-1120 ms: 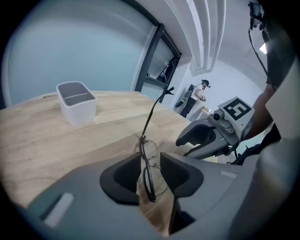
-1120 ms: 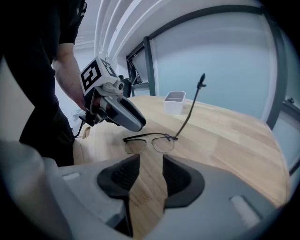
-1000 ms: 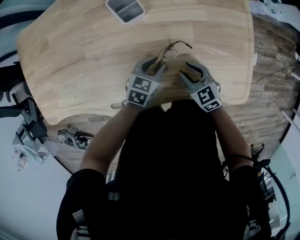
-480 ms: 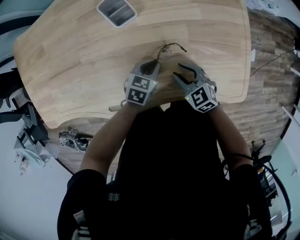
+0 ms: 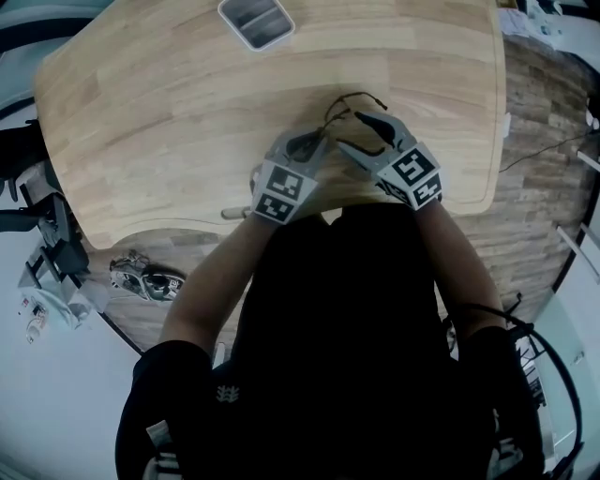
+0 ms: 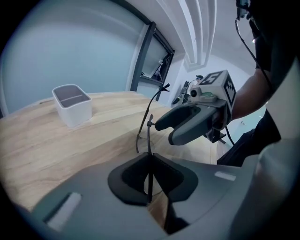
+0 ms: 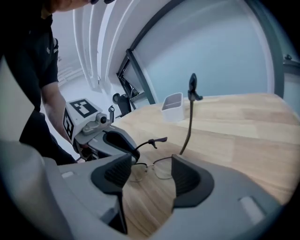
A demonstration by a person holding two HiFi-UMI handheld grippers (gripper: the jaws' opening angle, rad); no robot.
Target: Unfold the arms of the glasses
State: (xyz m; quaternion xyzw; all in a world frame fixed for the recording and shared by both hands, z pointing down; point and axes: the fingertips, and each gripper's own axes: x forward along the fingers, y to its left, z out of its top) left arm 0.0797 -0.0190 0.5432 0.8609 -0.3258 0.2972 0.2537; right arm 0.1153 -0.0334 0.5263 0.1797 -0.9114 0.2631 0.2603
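The thin wire-framed glasses [image 5: 345, 105] lie on the wooden table [image 5: 169, 103], just beyond both grippers. My left gripper [image 5: 309, 142] is shut on the frame [image 6: 149, 140], whose thin wire runs between the pads. One arm of the glasses [image 7: 189, 117] stands up from the table, tip high. The other arm [image 7: 151, 141] juts out level beside the left gripper [image 7: 117, 139]. My right gripper [image 7: 149, 176] is close on the right, its jaws opening wide, with nothing between the pads; the lenses [image 7: 161, 168] lie past them. The right gripper [image 6: 187, 123] hovers just beyond the frame.
A white rectangular tray [image 5: 256, 21] stands at the far side of the table, also the tray [image 6: 72, 103] in the left gripper view. The table's curved near edge [image 5: 187, 225] runs under my forearms. Floor clutter [image 5: 141, 277] lies at lower left.
The left gripper closed on the glasses frame. The right gripper moved up and left toward the glasses, rolled, and its jaws spread wider.
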